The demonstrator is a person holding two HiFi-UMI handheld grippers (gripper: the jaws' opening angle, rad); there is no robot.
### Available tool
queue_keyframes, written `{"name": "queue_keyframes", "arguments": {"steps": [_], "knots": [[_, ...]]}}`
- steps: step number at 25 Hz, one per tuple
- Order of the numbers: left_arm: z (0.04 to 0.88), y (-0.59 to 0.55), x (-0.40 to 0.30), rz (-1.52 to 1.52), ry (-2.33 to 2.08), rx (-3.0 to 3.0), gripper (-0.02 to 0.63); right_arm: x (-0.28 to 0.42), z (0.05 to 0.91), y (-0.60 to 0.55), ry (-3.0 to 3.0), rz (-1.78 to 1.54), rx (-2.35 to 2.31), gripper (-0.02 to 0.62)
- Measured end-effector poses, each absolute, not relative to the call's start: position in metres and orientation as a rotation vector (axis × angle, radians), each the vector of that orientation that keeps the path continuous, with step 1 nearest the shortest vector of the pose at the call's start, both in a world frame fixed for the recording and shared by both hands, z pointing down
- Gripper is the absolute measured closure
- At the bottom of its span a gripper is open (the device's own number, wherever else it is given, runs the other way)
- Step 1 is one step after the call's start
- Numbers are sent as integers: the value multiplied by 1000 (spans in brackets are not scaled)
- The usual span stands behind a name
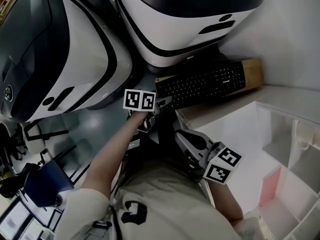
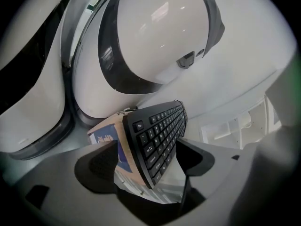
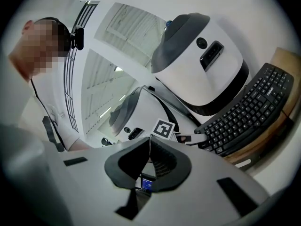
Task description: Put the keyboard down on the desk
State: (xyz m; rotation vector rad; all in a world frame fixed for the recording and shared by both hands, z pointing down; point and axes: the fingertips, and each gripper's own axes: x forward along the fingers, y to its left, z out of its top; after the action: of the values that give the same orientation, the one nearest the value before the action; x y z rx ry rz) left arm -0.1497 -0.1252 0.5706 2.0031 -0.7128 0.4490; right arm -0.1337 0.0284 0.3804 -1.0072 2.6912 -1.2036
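The black keyboard (image 1: pixel 202 86) lies on a flat cardboard box (image 1: pixel 254 70) at the far edge of the white desk (image 1: pixel 225 124). My left gripper (image 1: pixel 162 103) is at the keyboard's left end and stands open. In the left gripper view the keyboard (image 2: pixel 160 135) and the box (image 2: pixel 106 136) reach in between the wide jaws of that gripper (image 2: pixel 148 161), and the pads do not press on them. My right gripper (image 1: pixel 180 137) is shut and empty, nearer to me and apart from the keyboard. Its closed jaws (image 3: pixel 149 150) show in the right gripper view, with the keyboard (image 3: pixel 244 114) beyond.
Two big white-and-black rounded machine housings (image 1: pixel 175 14) (image 1: pixel 60 59) stand right behind and left of the keyboard. White open compartments (image 1: pixel 290 159) fill the right side. A dark chair (image 1: pixel 45 184) is at lower left. A person in a white shirt (image 3: pixel 42 102) shows in the right gripper view.
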Motion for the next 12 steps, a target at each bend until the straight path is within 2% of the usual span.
{"name": "queue_keyframes", "arguments": {"steps": [12], "knots": [[598, -132, -145, 361, -674, 1922, 239, -109, 383, 32, 2637, -1237, -1093, 572]]}}
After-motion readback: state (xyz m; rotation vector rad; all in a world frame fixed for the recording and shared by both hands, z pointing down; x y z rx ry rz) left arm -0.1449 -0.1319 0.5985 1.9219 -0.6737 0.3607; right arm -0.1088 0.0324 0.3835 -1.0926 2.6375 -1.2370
